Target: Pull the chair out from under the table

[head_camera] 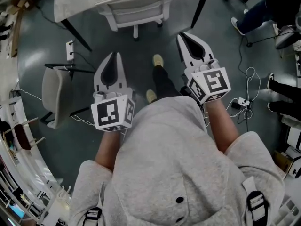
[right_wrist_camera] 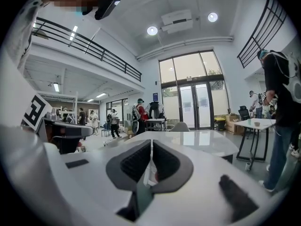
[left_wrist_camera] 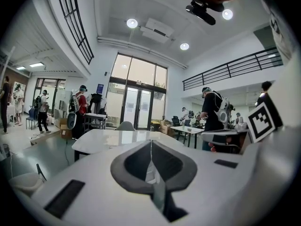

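A white chair [head_camera: 136, 11] stands tucked under the white table [head_camera: 80, 1] at the top of the head view, a short way ahead of both grippers. My left gripper [head_camera: 114, 56] is shut and holds nothing. My right gripper [head_camera: 183, 36] is also shut and empty, and reaches a little nearer the chair. In the left gripper view the closed jaws of the left gripper [left_wrist_camera: 151, 141] point across the glossy tabletop [left_wrist_camera: 108, 138]. The right gripper [right_wrist_camera: 151, 141] points at the same tabletop [right_wrist_camera: 207, 140]. In both gripper views the gripper's own body hides the near chair.
A second, pale chair [head_camera: 54, 95] stands on the floor at the left. Black table legs [head_camera: 75, 34] flank the chair. Cables and a power strip [head_camera: 242, 101] lie at the right, near other people's legs [head_camera: 254, 13]. My feet [head_camera: 158, 60] are between the grippers. Across the room are people [left_wrist_camera: 210, 112] and more tables [right_wrist_camera: 256, 123].
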A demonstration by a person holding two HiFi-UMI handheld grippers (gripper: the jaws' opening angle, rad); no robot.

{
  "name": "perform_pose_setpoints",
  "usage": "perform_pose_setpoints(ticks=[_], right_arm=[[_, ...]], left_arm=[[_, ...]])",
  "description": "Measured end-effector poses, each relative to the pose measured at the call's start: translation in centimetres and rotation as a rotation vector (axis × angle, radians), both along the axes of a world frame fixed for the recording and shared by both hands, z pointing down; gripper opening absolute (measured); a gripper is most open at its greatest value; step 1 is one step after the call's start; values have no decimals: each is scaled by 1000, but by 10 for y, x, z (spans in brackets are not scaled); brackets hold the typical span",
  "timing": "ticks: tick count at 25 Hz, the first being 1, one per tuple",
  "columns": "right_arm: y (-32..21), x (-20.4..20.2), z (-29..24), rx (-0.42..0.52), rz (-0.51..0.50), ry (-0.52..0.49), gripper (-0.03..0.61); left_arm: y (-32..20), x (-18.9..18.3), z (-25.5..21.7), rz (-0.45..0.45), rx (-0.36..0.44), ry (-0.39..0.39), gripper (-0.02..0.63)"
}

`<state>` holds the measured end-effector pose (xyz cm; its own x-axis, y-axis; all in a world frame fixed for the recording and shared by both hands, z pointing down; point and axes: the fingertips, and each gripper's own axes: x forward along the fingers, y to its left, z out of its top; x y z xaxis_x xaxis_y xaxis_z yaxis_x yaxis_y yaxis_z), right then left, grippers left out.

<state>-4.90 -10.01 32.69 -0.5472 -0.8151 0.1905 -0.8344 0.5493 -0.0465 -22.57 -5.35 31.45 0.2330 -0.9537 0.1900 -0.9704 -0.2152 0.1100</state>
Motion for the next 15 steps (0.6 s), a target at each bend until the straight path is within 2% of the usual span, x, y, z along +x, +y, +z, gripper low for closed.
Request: perform_pose_setpoints(ticks=[8, 15], right_arm=[[-26, -5, 11, -6, -29, 8, 29], [-78, 4, 16, -9, -27, 20, 29]], left_arm=[[-23, -3, 10, -21, -14, -5, 17], [-74, 3, 15, -16, -32, -19, 17]])
